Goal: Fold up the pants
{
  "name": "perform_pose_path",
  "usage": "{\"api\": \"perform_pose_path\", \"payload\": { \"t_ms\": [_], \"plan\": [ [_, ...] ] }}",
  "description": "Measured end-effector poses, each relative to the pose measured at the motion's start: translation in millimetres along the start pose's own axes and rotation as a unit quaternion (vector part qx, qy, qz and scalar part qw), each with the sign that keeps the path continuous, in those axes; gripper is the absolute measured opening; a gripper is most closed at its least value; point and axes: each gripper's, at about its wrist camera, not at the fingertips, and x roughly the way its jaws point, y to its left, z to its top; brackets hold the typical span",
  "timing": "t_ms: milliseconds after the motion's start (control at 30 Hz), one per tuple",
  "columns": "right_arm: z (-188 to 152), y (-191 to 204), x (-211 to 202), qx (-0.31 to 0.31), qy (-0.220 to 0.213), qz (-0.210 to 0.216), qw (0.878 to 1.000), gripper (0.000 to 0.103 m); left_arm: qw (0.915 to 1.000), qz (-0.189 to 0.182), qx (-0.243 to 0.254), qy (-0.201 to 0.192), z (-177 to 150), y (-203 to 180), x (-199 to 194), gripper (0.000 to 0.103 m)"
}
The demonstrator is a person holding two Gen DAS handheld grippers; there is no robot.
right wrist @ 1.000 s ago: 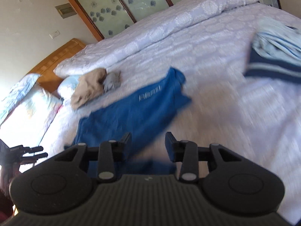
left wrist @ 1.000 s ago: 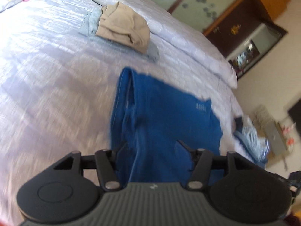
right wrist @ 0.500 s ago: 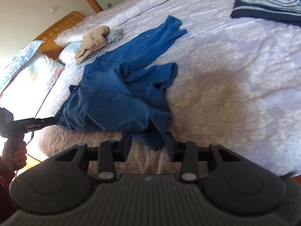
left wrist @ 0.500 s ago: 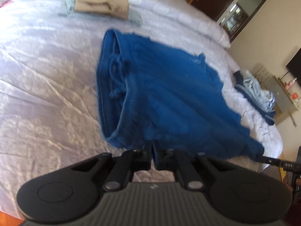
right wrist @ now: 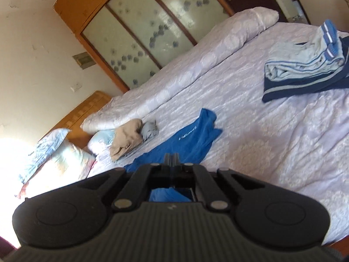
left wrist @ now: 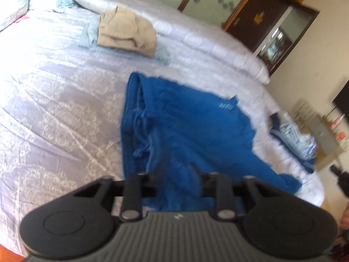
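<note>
Blue pants [left wrist: 196, 135] spread on bed [left wrist: 54, 113]. Left claw [left wrist: 177, 170] parted, having just been opening, cloth between. Right claw [right wrist: 171, 159] pressed together; whether cloth is pinched cannot be told.

home bedroom (quilted bed [right wrist: 250, 91], wardrobe [right wrist: 139, 30])

Pants: your blue pants [left wrist: 196, 131] lie crumpled on the bed [left wrist: 54, 113].
Left gripper [left wrist: 176, 170]: your jaws, just opening, stand apart over the fabric.
Behind: beige folded garment [left wrist: 128, 33].
</note>
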Motion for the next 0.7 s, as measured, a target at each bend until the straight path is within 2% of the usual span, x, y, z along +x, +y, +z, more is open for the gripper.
{"api": "perform_pose_path", "payload": {
  "t_ms": [33,100,167,200,267,300,333,367,467,567,700],
  "plan": [
    [-0.9,-2.2,1.8,-0.001,-0.002,-0.010,1.000,0.002,0.9998,0.013,0.014,0.005,-1.1,0.4,5.2,0.039],
    [-8.9,-8.4,6.8,0.005,0.005,-0.018,1.000,0.008,0.9986,0.033,0.037,0.017,-3.7,0.6,16.6,0.040],
    [-20.5,-12.4,13.3,-0.007,0.032,-0.034,0.999,0.009,0.9978,0.029,0.047,0.037,-8.1,2.6,28.4,0.040],
    [-28.6,-12.8,16.2,-0.024,0.049,-0.048,0.997,0.013,0.9973,0.028,0.051,0.044,-10.3,3.5,33.3,0.040],
    [-47.7,-16.6,19.4,-0.055,0.086,-0.072,0.992,0.030,0.9963,0.031,0.060,0.053,-14.5,4.2,39.2,0.039],
    [-56.9,-17.8,22.9,-0.067,0.100,-0.083,0.989,0.044,0.9964,0.031,0.058,0.054,-15.7,5.0,41.1,0.038],
    [-65.2,-20.0,26.3,-0.075,0.110,-0.091,0.987,0.052,0.9968,0.027,0.054,0.053,-16.0,6.5,40.7,0.025],
    [-71.9,-24.0,28.3,-0.075,0.118,-0.098,0.985,0.052,0.9973,0.018,0.048,0.052,-15.0,7.7,39.4,0.007],
    [-85.7,-31.0,41.4,-0.059,0.142,-0.096,0.984,0.052,0.9986,0.003,0.029,0.044,-10.1,6.4,30.2,0.007],
    [-89.4,-17.8,48.4,-0.102,0.145,-0.102,0.979,0.052,0.9991,0.006,0.029,0.029,-4.6,-0.9,16.7,0.007],
    [-90.5,0.6,49.1,-0.173,0.148,-0.088,0.970,0.051,0.9997,-0.015,-0.017,0.006,10.7,4.8,3.7,0.007]
  ]
}}
